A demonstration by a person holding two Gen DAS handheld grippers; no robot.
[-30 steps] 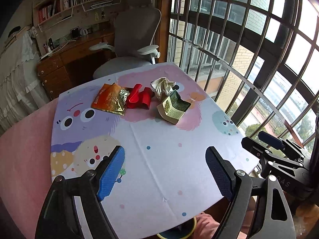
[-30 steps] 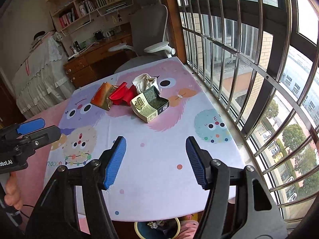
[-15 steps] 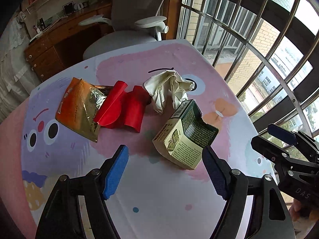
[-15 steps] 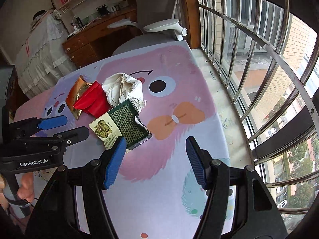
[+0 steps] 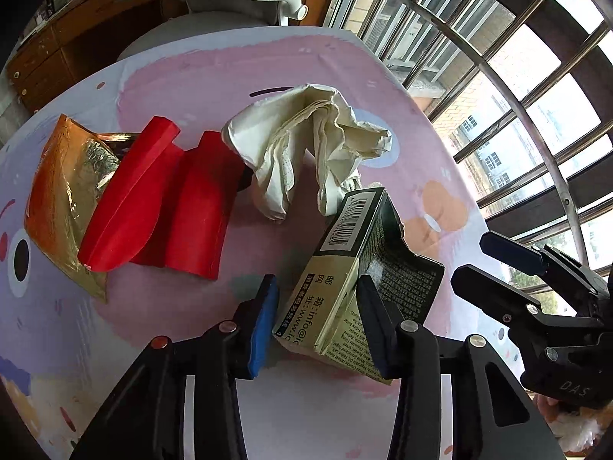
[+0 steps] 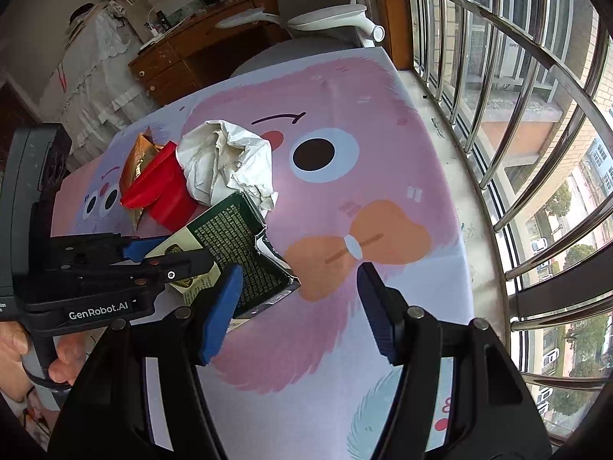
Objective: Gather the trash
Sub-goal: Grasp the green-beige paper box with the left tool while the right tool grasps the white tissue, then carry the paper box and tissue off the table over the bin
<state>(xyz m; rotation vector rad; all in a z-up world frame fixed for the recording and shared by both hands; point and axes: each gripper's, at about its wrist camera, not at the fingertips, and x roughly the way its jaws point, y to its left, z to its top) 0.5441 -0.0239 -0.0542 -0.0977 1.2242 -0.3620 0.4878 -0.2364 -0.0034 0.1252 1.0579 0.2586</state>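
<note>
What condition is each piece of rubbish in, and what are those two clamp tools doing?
Green carton: torn open, between left gripper's fingers.
White paper: crumpled, on the table.
Red card: folded, lying loose.
Foil wrapper: opened, flattened.
Left hand-held gripper: closing around carton.
Right hand-held gripper: open, empty.

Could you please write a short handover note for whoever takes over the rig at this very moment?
Left gripper: fingers closing around the torn green carton, which sits on the table; not visibly lifted yet.
Right gripper: open, empty, hovering over the tablecloth beside the carton.
Behind the carton lie crumpled white paper, red folded card and a gold foil wrapper, bunched together.
Done: nothing visibly collected.
Left: grip and remove the carton, then the other three pieces.
</note>
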